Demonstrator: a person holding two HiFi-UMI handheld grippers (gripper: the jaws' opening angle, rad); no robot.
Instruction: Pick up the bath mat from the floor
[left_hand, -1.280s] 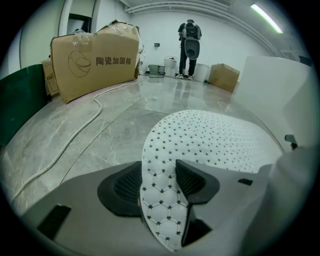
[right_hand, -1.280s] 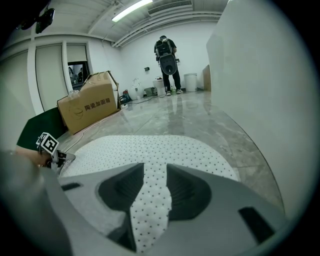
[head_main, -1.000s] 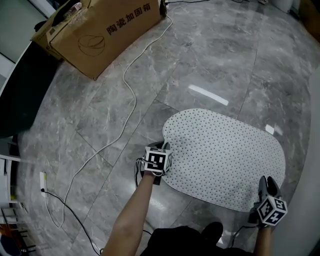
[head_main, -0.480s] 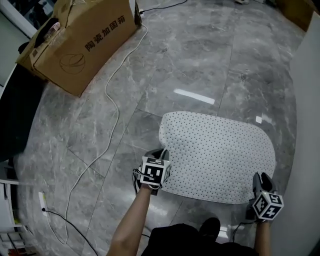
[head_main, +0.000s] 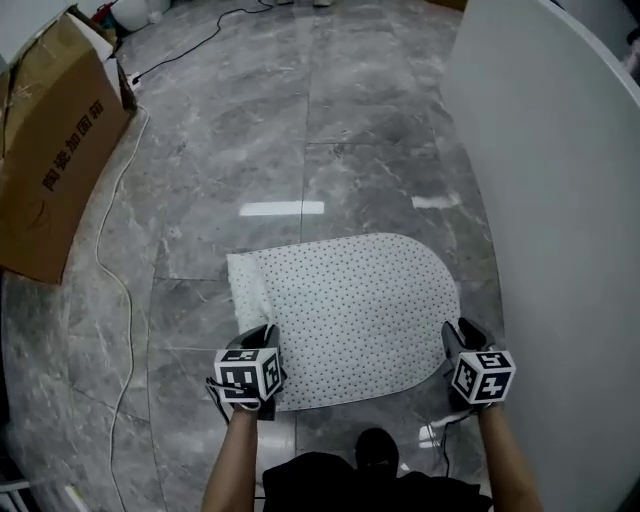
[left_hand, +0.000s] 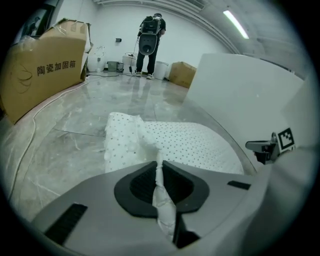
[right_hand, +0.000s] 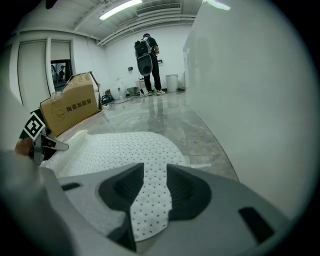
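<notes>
The white dotted bath mat (head_main: 350, 305) lies on the grey marble floor, with its left edge bunched up into a fold. My left gripper (head_main: 262, 340) is at the mat's near left corner. Its jaws have just been closing, and a pinched strip of the mat (left_hand: 150, 145) stands between them in the left gripper view (left_hand: 160, 170). My right gripper (head_main: 460, 337) holds the near right edge. In the right gripper view a flap of the mat (right_hand: 110, 147) fills the gap between its jaws (right_hand: 154, 172).
A tall white curved panel (head_main: 560, 200) stands close on the right. A cardboard box (head_main: 55, 150) sits at the far left with a white cable (head_main: 115, 290) trailing past it. A person (left_hand: 149, 40) stands far back. My shoe (head_main: 375, 445) is below the mat.
Both grippers have moved with the mat across the floor toward the white panel. The mat's left edge has bunched and risen. The box has slid to the picture's left.
</notes>
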